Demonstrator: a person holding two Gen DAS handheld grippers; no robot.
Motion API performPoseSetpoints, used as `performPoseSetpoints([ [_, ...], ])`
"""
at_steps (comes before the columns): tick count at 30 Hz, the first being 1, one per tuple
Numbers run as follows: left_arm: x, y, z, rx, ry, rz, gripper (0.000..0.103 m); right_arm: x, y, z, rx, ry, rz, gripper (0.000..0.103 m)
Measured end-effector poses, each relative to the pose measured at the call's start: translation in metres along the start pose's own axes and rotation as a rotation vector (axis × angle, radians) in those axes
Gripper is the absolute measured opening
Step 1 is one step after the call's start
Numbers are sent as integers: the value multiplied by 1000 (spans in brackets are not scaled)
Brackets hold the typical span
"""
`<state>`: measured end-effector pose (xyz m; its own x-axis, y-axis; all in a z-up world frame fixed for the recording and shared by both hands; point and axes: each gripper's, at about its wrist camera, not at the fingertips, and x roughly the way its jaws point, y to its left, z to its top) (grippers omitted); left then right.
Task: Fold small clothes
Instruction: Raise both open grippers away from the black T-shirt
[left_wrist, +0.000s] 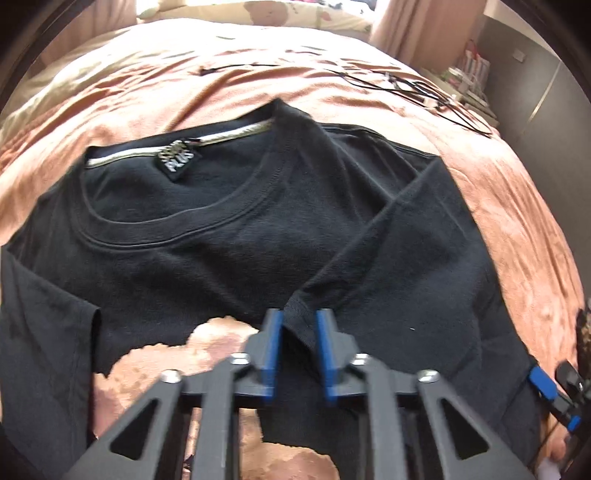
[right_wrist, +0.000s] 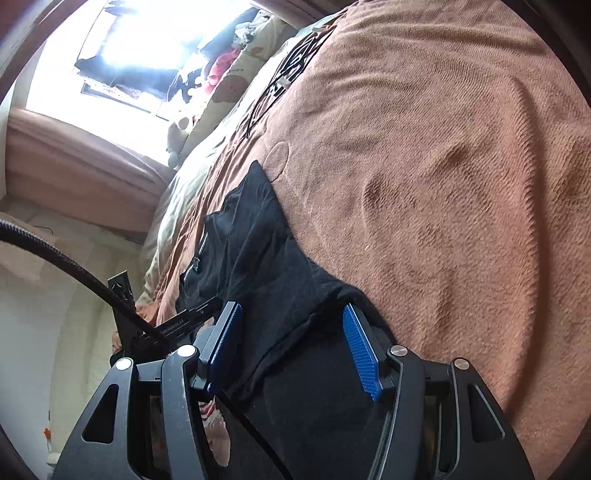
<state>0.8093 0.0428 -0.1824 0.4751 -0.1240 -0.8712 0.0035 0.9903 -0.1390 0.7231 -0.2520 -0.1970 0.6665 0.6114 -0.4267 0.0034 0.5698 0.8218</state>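
Ok, black t-shirt lies collar-up on my bedspread, rumpled; left gripper pinches a sleeve fold, right gripper gapes wide.

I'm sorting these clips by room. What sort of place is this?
Most likely a bedroom: a black T-shirt lies on a bed's pinkish-brown blanket, with pillows at the head and curtains by a bright window.
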Motion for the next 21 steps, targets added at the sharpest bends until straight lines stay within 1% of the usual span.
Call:
performPoseSetpoints([
  [2, -2, -3, 1, 21, -3, 15, 9, -1, 1, 0, -20, -17, -22, 53],
  [4, -4, -5, 2, 45, -8, 42, 9, -1, 1, -2, -17, -21, -17, 53],
  [9, -4, -7, 3, 50, 4, 82, 10, 4, 11, -6, -41, -22, -43, 53],
  [11, -7, -11, 4, 79, -1, 111, 10, 5, 13, -7, -43, -22, -45, 53],
  [13, -9, -14, 4, 109, -5, 150, 14, 5, 13, -6, -39, -21, -42, 53],
  [15, -11, -14, 4, 117, 1, 185, 16, 4, 11, -5, -34, -21, -39, 53],
  [16, -13, -13, 4, 117, 2, 216, 16, 2, 11, -4, -36, -21, -43, 53],
  [17, -16, -12, 4, 115, 0, 227, 16, 1, 13, -5, -41, -22, -49, 53],
  [18, -19, -11, 4, 109, -3, 219, 16, -1, 13, -5, -47, -23, -51, 53],
  [21, -31, -10, 2, 81, -22, 135, 16, -2, 16, -5, -59, -20, -53, 53],
])
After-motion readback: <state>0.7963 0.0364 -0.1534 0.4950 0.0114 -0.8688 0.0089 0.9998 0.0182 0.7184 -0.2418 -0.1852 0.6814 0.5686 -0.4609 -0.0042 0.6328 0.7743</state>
